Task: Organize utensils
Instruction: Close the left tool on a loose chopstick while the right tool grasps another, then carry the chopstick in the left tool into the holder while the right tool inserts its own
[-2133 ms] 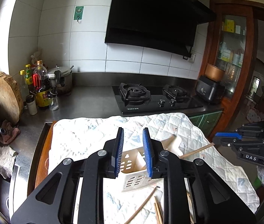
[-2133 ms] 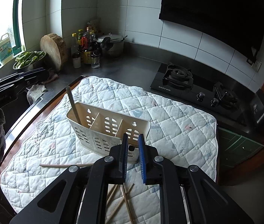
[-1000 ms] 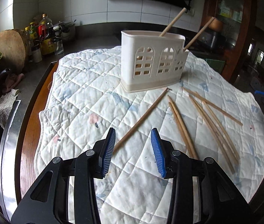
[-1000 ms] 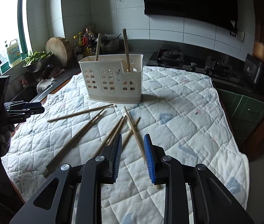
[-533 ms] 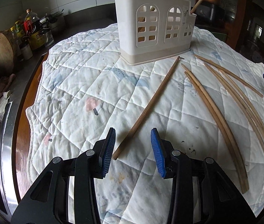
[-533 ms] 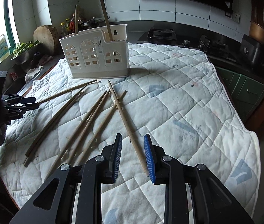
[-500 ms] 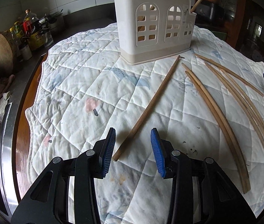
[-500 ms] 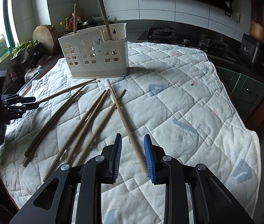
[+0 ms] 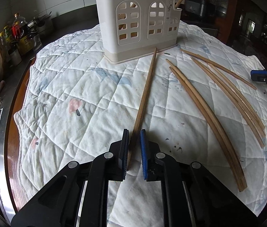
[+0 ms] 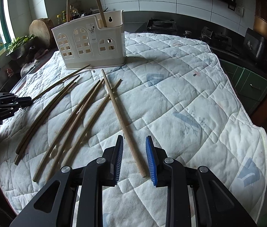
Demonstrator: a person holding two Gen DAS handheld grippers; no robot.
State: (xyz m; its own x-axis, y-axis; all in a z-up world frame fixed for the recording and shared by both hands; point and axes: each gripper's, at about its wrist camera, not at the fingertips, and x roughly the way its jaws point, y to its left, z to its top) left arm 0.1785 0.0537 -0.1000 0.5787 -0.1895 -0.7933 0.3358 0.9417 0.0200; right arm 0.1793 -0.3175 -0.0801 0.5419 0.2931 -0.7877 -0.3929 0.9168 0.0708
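A cream utensil holder stands upright on the quilted cloth, with two chopsticks leaning in it. Several more wooden chopsticks lie loose on the cloth in front of it. My left gripper is low over the cloth and its jaws are closing around the near end of one chopstick; a small gap still shows at the blue pad. My right gripper stands open astride the near end of another chopstick, with neither pad touching it.
The quilted cloth covers a wooden board on a kitchen counter. A round chopping block and bottles stand far left, a gas stove behind. The cloth's edge drops off to the right.
Both grippers have sunk closer to the cloth. The left jaws have narrowed around a chopstick's end. The right jaws keep their width and now straddle a chopstick.
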